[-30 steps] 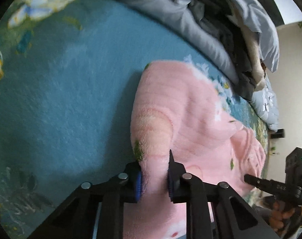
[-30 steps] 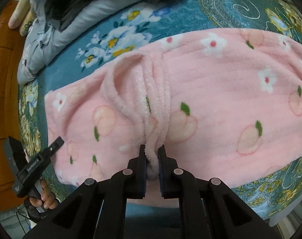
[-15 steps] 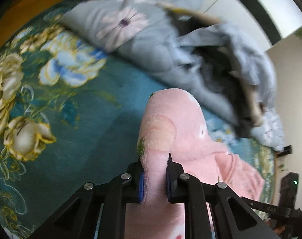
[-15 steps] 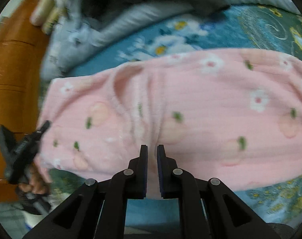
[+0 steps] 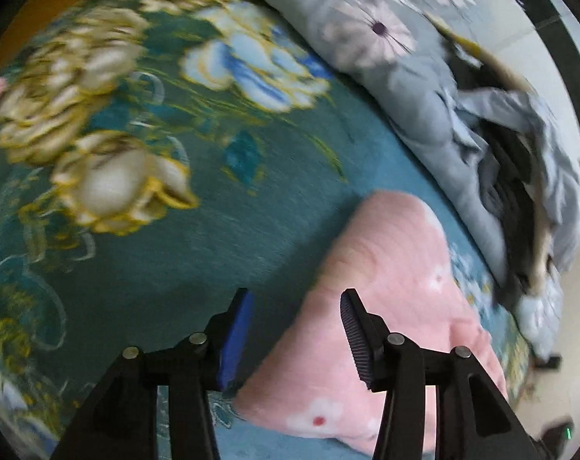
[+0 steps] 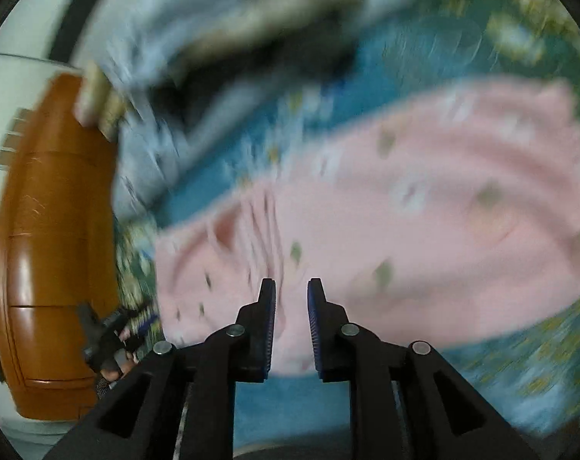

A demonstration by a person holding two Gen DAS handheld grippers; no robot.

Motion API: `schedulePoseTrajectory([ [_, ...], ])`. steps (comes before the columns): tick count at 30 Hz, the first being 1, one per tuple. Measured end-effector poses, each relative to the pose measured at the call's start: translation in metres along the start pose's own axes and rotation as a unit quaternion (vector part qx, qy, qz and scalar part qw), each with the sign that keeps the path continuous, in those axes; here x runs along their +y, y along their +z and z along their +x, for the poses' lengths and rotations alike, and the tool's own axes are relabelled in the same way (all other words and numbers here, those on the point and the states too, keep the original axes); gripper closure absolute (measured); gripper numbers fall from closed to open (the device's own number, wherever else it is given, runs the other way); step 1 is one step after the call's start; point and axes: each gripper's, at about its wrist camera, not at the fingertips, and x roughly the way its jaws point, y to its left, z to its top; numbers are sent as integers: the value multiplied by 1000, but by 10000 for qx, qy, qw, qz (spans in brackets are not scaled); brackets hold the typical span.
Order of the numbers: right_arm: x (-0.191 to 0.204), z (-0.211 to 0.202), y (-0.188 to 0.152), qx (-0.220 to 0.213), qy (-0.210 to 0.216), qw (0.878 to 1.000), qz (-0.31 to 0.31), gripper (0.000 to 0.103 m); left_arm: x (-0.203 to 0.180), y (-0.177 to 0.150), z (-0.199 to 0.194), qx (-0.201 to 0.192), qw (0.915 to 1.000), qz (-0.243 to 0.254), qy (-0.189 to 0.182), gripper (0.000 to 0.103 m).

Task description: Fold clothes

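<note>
Both grippers (image 5: 295, 326) (image 6: 291, 306) now off pink garment (image 5: 385, 306)

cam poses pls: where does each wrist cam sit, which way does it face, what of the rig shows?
Left wrist: on the left gripper, facing along its open fingers, down at the pink garment and floral blanket.
Right wrist: on the right gripper, fingers apart, over the blurred garment; the other gripper shows by the wooden cabinet.
Shared: garment, blanket, grey bedding.
</note>
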Motion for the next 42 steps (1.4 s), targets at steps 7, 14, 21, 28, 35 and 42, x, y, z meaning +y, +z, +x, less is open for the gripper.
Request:
schedulePoseTrajectory([
  [7, -177, -95, -10, -1357, -386, 9695, 2003, 64, -127, -77, 13, 138, 9694, 2447, -98, 51],
  [14, -225, -47, -39, -1204, 562, 9630, 2346, 42, -229, -180, 78, 1030, 9055, 4115, -96, 51],
  [21, -225, -24, -26, -1250, 636, 9641, 2255, 42, -227, -195, 82, 1230, 9024, 4131, -38, 51],
  [28, -207, -35, 0, -1213, -98, 9720, 2008, 80, -192, -147, 52, 1104, 9351, 3314, -601, 51],
  [35, -62, -96, 31, -1535, -909, 9838, 158, 84, -138, -79, 16, 437, 9628, 2502, -922, 51],
  [42, 168, -86, 11, -1848, -837, 9534, -2232, 84, -52, -15, -11, -95, 9831, 1375, -1204, 51],
])
